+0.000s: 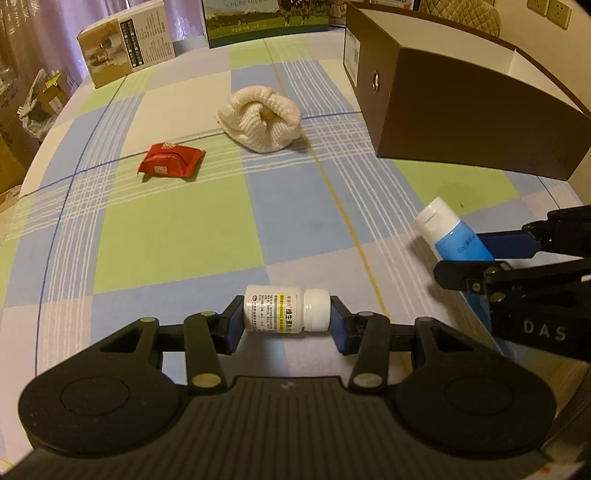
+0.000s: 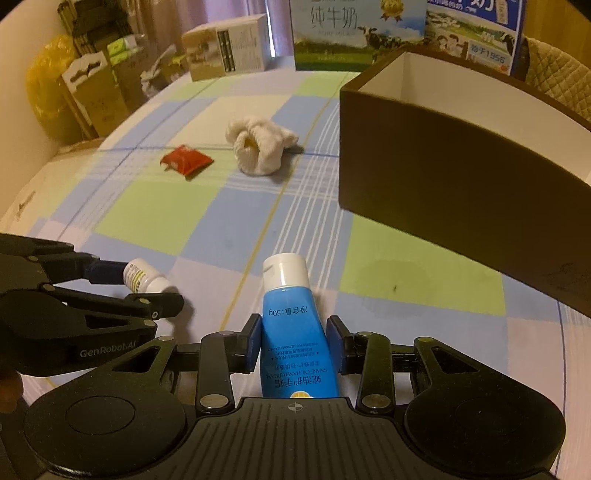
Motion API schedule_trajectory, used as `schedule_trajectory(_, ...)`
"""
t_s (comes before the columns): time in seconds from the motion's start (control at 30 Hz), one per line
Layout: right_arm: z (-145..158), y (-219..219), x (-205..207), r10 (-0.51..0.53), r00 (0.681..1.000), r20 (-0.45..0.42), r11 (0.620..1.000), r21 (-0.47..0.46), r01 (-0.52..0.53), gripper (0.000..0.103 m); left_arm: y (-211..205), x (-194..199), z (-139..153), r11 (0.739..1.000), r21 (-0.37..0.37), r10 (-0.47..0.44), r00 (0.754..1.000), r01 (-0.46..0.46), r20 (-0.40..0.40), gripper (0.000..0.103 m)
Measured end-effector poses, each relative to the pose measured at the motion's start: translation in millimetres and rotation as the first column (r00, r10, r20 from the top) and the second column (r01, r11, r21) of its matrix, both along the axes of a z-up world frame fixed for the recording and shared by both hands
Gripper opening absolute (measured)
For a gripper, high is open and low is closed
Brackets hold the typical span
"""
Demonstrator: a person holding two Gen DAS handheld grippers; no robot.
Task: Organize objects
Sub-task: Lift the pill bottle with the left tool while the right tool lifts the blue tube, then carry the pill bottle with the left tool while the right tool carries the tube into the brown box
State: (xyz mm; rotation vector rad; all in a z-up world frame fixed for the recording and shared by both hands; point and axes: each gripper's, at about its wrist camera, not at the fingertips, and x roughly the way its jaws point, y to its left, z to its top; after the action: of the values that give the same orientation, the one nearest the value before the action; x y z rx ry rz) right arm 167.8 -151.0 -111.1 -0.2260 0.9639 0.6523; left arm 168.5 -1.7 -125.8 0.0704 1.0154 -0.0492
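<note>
My left gripper [image 1: 286, 321] is shut on a small white pill bottle [image 1: 286, 309] held sideways, cap to the right, just above the checked cloth. The same bottle [image 2: 146, 277] shows at the left of the right wrist view, clamped in the left gripper [image 2: 144, 282]. My right gripper [image 2: 293, 341] is shut on a blue hand cream tube [image 2: 291, 332] with its white cap pointing forward; the tube [image 1: 452, 230] also appears at the right of the left wrist view. A red packet [image 1: 170, 162] and a rolled white towel [image 1: 260, 120] lie farther out. An open brown box [image 1: 461, 110] stands at the right.
Cartons stand along the far edge: a beige box [image 1: 125, 40] and milk cartons [image 2: 354, 33]. Cardboard boxes and bags [image 2: 88, 88] sit beyond the table's left side. The brown box [image 2: 461, 177] has a white inside and rises close ahead of the right gripper.
</note>
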Motion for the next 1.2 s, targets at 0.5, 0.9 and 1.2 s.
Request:
schedule_trajectory(0.5, 38.9, -13.6, 10.1, -0.035, 0.999, 0.017, 0.991, 0.130, 0.033, 0.035, -6.8, 6.0, 48.1, 0.999, -0.027, -0.018, 0.995, 0.021, 0.098, 0.042)
schedule_trajectory(0.9, 87.5, -49.1, 37.5, -0.147, 0.987, 0.058, 0.962, 0.241, 0.129, 0.035, -37.7, 36.3, 88.8, 0.994, -0.022, -0.097, 0.978, 0.102, 0.186, 0.042)
schedule_trajectory(1.2, 113.5, -77.3, 62.7, -0.195, 0.977, 0.084, 0.947, 0.275, 0.165, 0.035, -76.9, 67.0, 113.6, 0.982, -0.031, -0.173, 0.956, 0.185, 0.239, 0.042)
